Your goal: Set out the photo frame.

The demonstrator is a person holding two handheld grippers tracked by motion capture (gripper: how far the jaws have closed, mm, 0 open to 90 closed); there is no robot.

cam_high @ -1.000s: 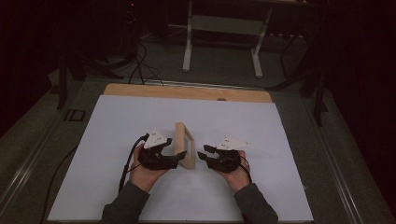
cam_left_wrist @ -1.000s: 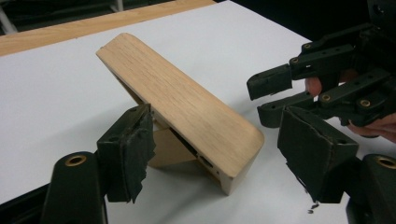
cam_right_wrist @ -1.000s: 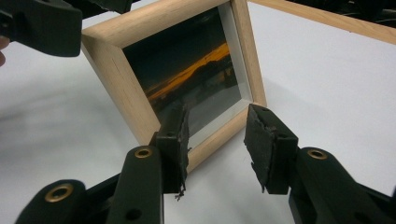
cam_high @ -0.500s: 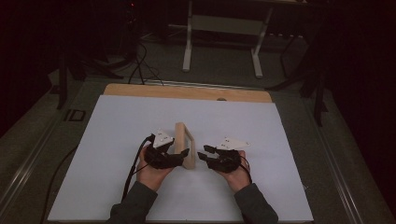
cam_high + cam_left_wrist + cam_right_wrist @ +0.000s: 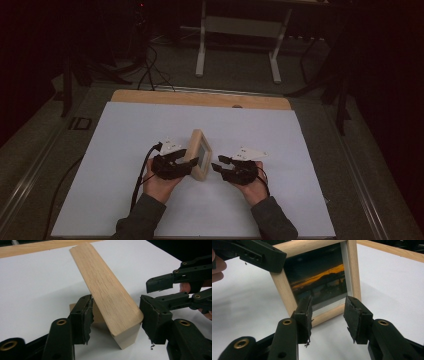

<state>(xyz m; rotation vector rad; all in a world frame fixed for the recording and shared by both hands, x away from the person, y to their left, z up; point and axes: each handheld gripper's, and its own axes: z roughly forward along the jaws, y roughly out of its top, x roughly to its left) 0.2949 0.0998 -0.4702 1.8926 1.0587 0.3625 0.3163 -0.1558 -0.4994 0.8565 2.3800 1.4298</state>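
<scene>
Frame (image 5: pixel 199 154): wooden picture frame, standing on edge on the white sheet (image 5: pixel 125 150) near the middle of the bench, somewhat toward the person's edge.
Frame, right gripper view: glazed front with a dark sunset print (not legible from above).
Frame, left gripper view: plain wooden side edge, tilted; a small wooden prop shows behind it.
Left gripper (image 5: pixel 187 162): jaws spread on either side of the frame's near corner; the right pad lies against the wood, the left pad stands just off it (left gripper view). Firm pinch: cannot tell.
Right gripper (image 5: pixel 218 164): just beside the frame on its glazed side, jaws spread, nothing between them, apart from the frame.
Left hand (image 5: pixel 159 184): wrapped around its gripper from below.
Bench far edge: bare wooden strip (image 5: pixel 200 98) beyond the sheet.
</scene>
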